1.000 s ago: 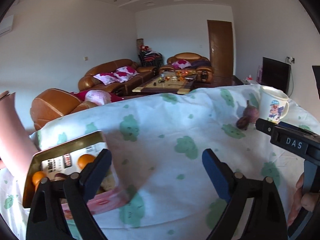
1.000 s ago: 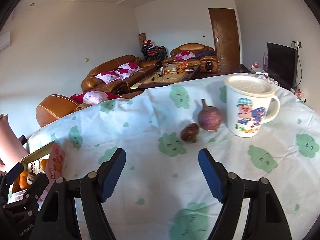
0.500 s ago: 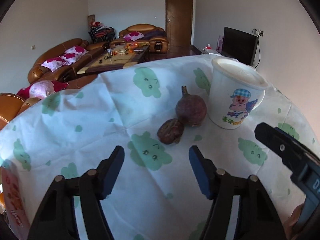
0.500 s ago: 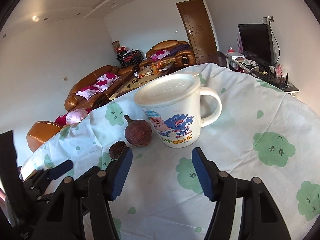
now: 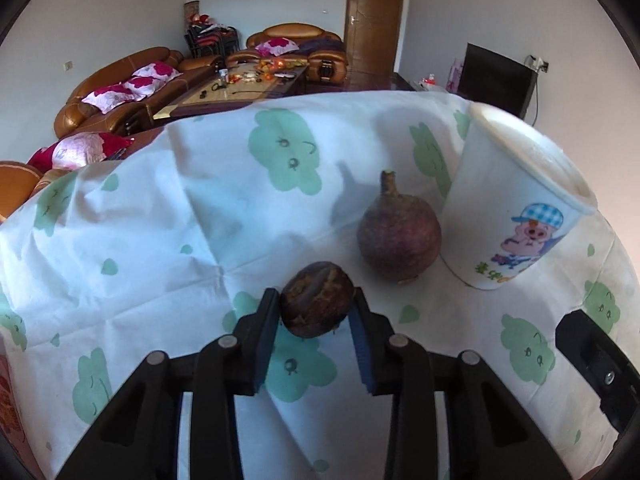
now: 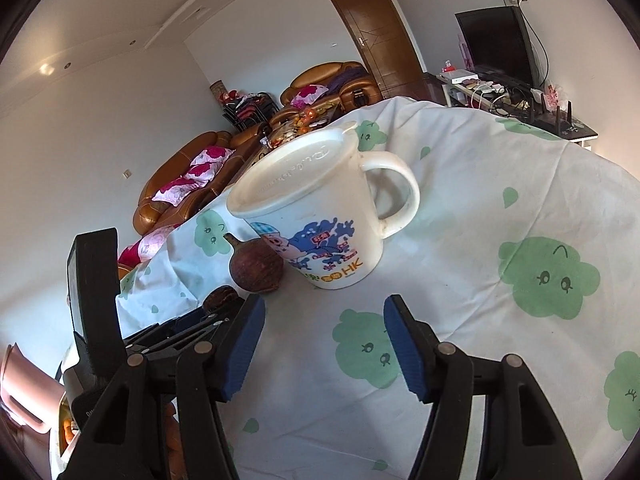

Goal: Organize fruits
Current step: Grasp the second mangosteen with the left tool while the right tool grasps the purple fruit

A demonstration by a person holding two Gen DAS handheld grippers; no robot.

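Note:
A small wrinkled brown fruit (image 5: 316, 300) lies on the white cloth with green clouds (image 5: 160, 240). My left gripper (image 5: 315, 299) has its jaws closing around this fruit, and both blue pads touch its sides. Just behind it sits a round purple fruit (image 5: 398, 236) with a stem, beside a white lidded cartoon mug (image 5: 516, 208). In the right wrist view, the right gripper (image 6: 324, 312) stands open over bare cloth, just short of the mug (image 6: 320, 216). The purple fruit (image 6: 256, 266) and the small brown fruit (image 6: 220, 296) show to its left, with the left gripper (image 6: 192, 328) there.
At the lower left edge of the right wrist view is a tin box (image 6: 64, 428) holding oranges, with a pink object (image 6: 24, 392) beside it. The right gripper's body (image 5: 592, 356) sits at the left view's right edge. Sofas and a television stand beyond the table.
My left gripper swung right from the tin box to the two fruits and narrowed around the small brown one. The right gripper moved toward the mug, rolled, and narrowed slightly.

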